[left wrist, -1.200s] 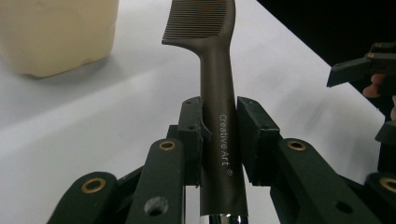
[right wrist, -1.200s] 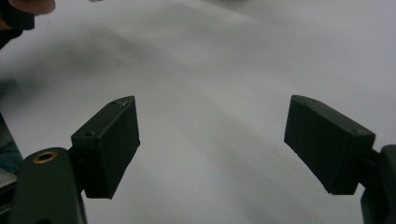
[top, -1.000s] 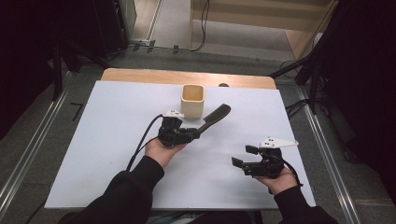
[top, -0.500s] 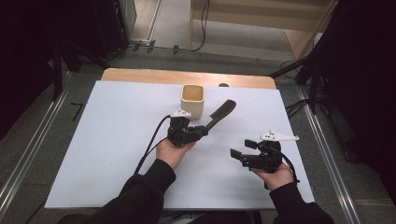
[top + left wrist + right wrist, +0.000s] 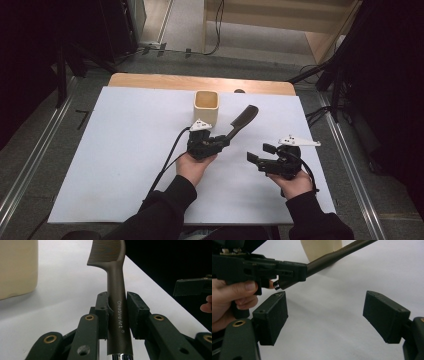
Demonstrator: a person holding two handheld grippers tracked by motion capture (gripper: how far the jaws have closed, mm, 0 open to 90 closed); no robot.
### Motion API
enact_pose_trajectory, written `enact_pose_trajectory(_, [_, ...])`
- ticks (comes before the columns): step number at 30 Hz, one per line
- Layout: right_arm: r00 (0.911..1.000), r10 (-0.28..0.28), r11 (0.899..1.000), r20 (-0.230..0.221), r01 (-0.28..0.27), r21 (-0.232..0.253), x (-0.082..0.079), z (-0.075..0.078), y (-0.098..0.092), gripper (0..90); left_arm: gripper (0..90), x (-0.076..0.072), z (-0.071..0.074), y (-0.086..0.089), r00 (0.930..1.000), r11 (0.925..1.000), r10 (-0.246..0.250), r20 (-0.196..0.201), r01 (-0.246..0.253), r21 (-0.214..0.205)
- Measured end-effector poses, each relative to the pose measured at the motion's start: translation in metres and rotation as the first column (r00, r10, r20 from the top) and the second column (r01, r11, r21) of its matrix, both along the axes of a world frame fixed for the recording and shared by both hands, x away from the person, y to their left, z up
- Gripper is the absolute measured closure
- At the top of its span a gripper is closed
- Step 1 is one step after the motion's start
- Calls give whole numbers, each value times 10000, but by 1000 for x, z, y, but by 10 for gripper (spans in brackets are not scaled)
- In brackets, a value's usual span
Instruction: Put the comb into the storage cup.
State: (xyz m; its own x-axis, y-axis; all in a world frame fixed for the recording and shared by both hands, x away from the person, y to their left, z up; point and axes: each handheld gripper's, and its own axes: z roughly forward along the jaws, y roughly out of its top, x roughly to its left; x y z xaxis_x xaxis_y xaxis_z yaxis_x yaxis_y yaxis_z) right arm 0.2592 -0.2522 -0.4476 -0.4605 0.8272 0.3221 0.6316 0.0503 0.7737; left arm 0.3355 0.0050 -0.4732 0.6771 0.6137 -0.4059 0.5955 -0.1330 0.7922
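The left gripper (image 5: 216, 143) is clamping the comb (image 5: 243, 120) by its handle, jaws pressing on both sides, and holding it out over the tabletop (image 5: 125, 145) just right of the cup (image 5: 206, 106), teeth end pointing away and up. The right gripper (image 5: 260, 155) is waiting nearby with its jaws spread wide and nothing between them. The step in hand looks like carrying the comb, probably for a handover or for dropping it into the cup; either one is calling for a steady tilt and a clean release. The left gripper view is showing the handle's lettering and the fine teeth (image 5: 106, 251), while the high view is showing how close comb and cup are standing.
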Motion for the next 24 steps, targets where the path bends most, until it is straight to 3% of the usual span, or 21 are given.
enact_pose_trajectory(9, [9998, -220, 9997, 4, 220, 64, 8, 1, 5, 187, 726, -6, -14, -11, 9997, 9994, 196, 114, -193, -278])
enact_pose_trajectory(21, [9991, -399, 9991, 145, 397, 159, 21, 1, 13, 193, 726, -14, -18, -17, 9974, 9958, 403, 603, -351, -849])
enact_pose_trajectory(24, [9986, -506, 9985, 146, 502, 237, 24, 2, 13, 192, 726, -15, -20, -18, 9976, 9952, 390, 570, -336, -922])
